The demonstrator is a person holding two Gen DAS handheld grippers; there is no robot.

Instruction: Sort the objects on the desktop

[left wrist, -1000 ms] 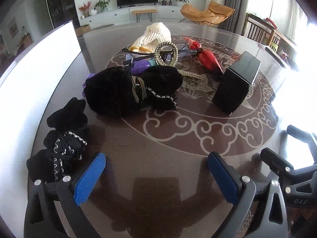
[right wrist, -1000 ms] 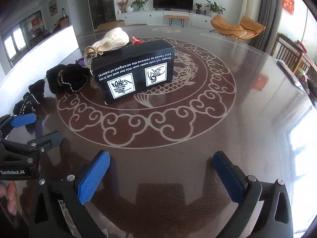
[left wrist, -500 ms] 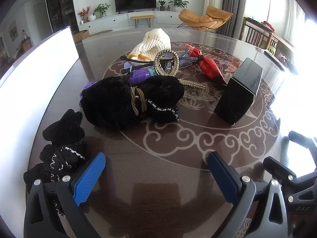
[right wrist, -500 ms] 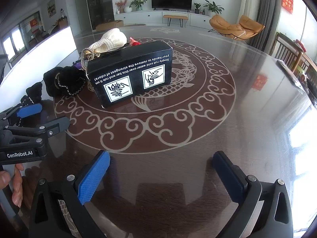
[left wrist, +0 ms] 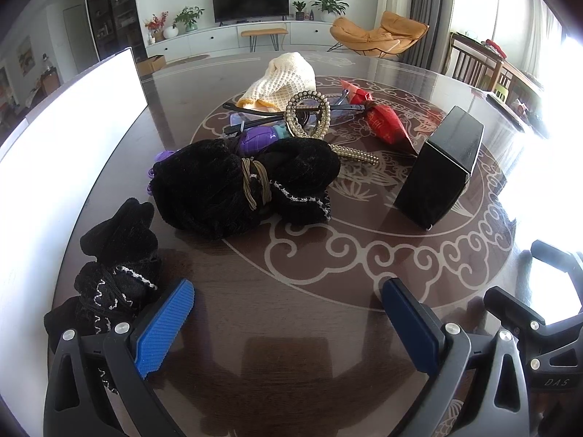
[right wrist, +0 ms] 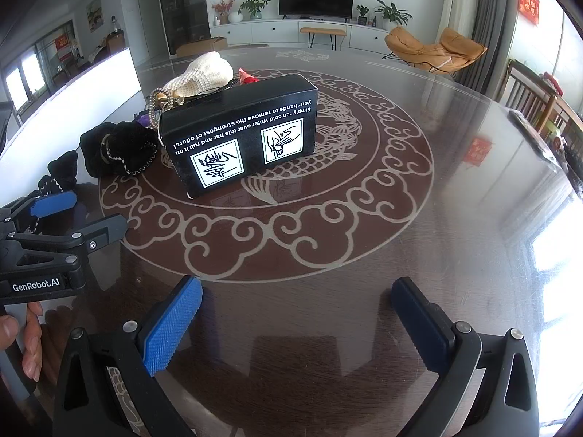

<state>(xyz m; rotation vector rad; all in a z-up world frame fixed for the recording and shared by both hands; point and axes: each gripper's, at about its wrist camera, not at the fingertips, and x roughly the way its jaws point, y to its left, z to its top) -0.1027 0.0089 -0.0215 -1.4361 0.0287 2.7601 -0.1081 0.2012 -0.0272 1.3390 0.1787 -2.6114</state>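
A heap lies on the dark round table (left wrist: 309, 327): a large black fuzzy bundle (left wrist: 233, 185), a small black fuzzy piece (left wrist: 116, 266) at near left, a pearl hair clip (left wrist: 309, 114), a purple toy (left wrist: 255, 138), a cream knit item (left wrist: 284, 80), a red packet (left wrist: 386, 123) and a black box (left wrist: 441, 171). My left gripper (left wrist: 288, 324) is open and empty, short of the bundle. My right gripper (right wrist: 295, 324) is open and empty, well short of the black box (right wrist: 240, 134). The left gripper (right wrist: 54, 215) shows at the right wrist view's left edge.
A white panel (left wrist: 62, 138) runs along the table's left side. Dark chairs (left wrist: 481, 65) stand at the far right. A hand (right wrist: 25, 342) holds the left gripper's handle. Bare patterned tabletop (right wrist: 364, 218) spreads right of the box.
Both grippers drifted back and slightly up from the heap; the objects look a little farther away. Nothing on the table moved and both grippers stayed open.
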